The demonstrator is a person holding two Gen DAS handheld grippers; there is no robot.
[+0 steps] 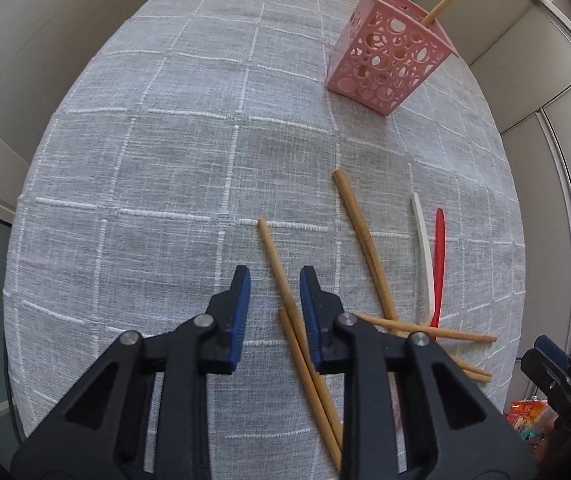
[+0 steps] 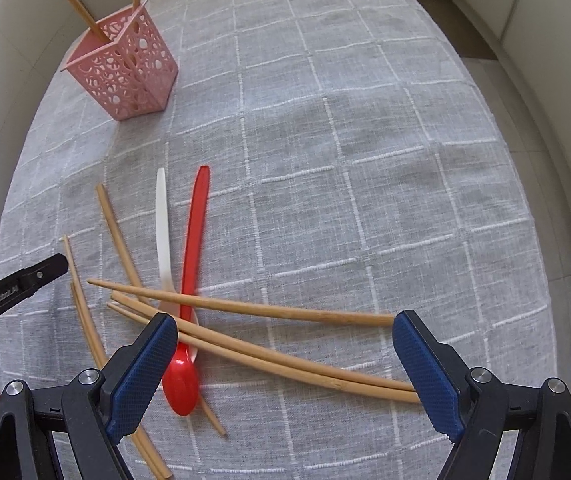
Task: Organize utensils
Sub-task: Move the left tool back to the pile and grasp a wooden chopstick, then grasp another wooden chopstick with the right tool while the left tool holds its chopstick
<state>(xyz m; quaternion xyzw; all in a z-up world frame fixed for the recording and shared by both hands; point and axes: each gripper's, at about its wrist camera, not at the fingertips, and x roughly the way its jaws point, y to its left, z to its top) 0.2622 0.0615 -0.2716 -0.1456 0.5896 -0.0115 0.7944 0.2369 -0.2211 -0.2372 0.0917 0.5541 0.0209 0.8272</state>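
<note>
A pink perforated holder (image 1: 385,56) stands at the far side of the table with two chopsticks upright in it; it also shows in the right wrist view (image 2: 125,68). Several wooden chopsticks (image 1: 285,280) lie loose on the cloth, with a white spoon (image 1: 425,248) and a red spoon (image 1: 440,256). My left gripper (image 1: 275,280) is open, its jaws either side of one chopstick, apart from it. My right gripper (image 2: 285,344) is wide open above crossed chopsticks (image 2: 285,356) and the red spoon (image 2: 191,248), beside the white spoon (image 2: 162,224).
The round table wears a grey checked cloth (image 1: 165,160). Beige partition walls (image 1: 545,80) stand close behind and beside it. The left gripper's tip (image 2: 41,270) shows at the left edge of the right wrist view. The right gripper (image 1: 553,368) shows low right in the left wrist view.
</note>
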